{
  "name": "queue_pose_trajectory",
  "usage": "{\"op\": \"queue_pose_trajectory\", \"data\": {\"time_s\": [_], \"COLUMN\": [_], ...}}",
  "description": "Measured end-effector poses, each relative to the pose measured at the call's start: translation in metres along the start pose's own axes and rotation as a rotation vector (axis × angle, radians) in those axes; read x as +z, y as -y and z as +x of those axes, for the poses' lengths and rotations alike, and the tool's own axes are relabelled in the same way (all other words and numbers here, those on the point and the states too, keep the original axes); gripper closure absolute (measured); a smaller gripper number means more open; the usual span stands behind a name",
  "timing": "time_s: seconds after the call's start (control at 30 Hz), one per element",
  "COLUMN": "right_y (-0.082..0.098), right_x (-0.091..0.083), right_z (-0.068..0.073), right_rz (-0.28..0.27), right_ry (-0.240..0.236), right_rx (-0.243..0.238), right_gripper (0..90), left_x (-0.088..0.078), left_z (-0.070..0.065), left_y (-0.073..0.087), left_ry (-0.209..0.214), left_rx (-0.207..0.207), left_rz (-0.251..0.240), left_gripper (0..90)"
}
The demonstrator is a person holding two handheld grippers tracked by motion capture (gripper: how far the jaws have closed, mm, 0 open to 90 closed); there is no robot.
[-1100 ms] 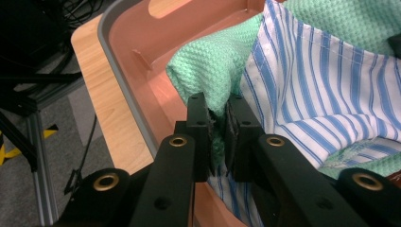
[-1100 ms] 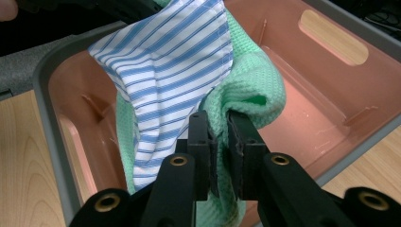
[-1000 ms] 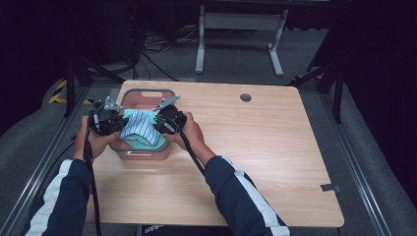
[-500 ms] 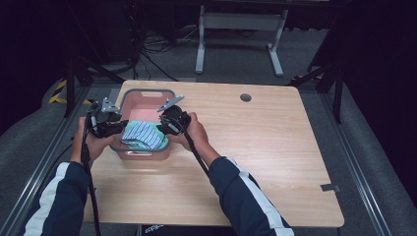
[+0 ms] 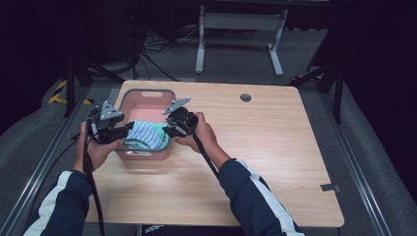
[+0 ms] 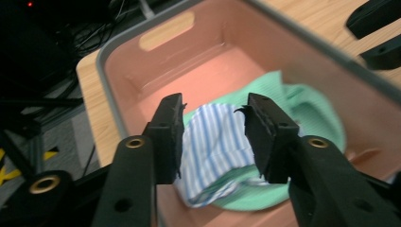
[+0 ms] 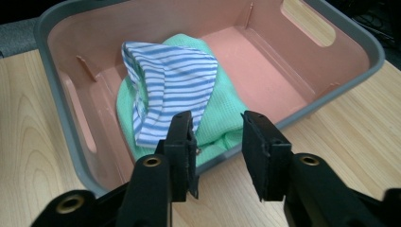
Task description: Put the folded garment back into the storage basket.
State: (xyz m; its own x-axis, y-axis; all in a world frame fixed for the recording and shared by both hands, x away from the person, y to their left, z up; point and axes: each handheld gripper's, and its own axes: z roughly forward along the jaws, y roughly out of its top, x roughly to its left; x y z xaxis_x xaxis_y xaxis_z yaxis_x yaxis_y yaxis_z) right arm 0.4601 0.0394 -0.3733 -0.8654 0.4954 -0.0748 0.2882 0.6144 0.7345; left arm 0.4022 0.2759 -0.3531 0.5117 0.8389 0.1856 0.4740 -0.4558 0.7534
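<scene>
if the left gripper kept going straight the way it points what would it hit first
Probably the blue-and-white striped cloth, which lies straight ahead between the open jaws of the left gripper, on top of the green cloth inside the pink plastic bin with a grey rim. Depth is hard to judge.

Both black two-jaw grippers, the left gripper [image 5: 129, 131] and the right gripper [image 5: 166, 131], faced each other, jaws just opening, pads gripping nothing.
</scene>
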Motion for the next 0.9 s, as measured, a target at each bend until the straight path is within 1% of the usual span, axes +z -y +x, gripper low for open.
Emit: {"op": "queue_pose_trajectory", "data": {"time_s": [0.03,0.07,0.1,0.17,0.33,0.37,0.43,0.53,0.57,0.8,0.83,0.9], "right_y": [0.002,0.002,0.003,0.006,0.013,0.013,0.016,0.021,0.023,0.036,0.038,0.042], "right_x": [-0.004,-0.004,-0.006,-0.012,-0.024,-0.024,-0.031,-0.039,-0.041,-0.055,-0.057,-0.061], "right_z": [-0.001,-0.001,-0.001,-0.002,-0.006,-0.006,-0.007,-0.009,-0.011,-0.015,-0.016,-0.017], "right_rz": [0.004,0.004,0.006,0.006,0.012,0.012,0.013,0.016,0.017,0.03,0.031,0.029], "right_ry": [0.004,0.004,0.007,0.014,0.035,0.035,0.052,0.064,0.07,0.094,0.097,0.104], "right_rx": [-0.012,-0.012,-0.018,-0.025,-0.033,-0.033,-0.044,-0.04,-0.046,-0.045,-0.047,-0.051], "right_gripper": [60.5,60.5,60.1,58.8,56.5,56.5,55.4,54.5,53.9,50.9,50.3,50.0], "left_x": [-0.001,-0.001,-0.001,-0.002,-0.004,-0.004,-0.006,-0.007,-0.007,-0.008,-0.007,-0.008], "left_z": [-0.005,-0.005,-0.008,-0.016,-0.028,-0.028,-0.034,-0.041,-0.042,-0.059,-0.062,-0.067], "left_y": [-0.003,-0.003,-0.004,-0.007,-0.011,-0.011,-0.013,-0.016,-0.016,-0.02,-0.02,-0.021], "left_ry": [0.005,0.005,0.012,0.022,0.044,0.044,0.054,0.064,0.067,0.084,0.095,0.101], "left_rx": [0.016,0.016,0.016,0.034,0.055,0.055,0.069,0.079,0.086,0.115,0.115,0.133], "left_rz": [-0.007,-0.007,-0.01,-0.009,-0.022,-0.022,-0.028,-0.034,-0.03,-0.041,-0.044,-0.046], "left_gripper": [52.6,52.1,52.1,51.1,49.2,48.9,48.2,47.2,46.8,44.7,44.3,43.6]}}
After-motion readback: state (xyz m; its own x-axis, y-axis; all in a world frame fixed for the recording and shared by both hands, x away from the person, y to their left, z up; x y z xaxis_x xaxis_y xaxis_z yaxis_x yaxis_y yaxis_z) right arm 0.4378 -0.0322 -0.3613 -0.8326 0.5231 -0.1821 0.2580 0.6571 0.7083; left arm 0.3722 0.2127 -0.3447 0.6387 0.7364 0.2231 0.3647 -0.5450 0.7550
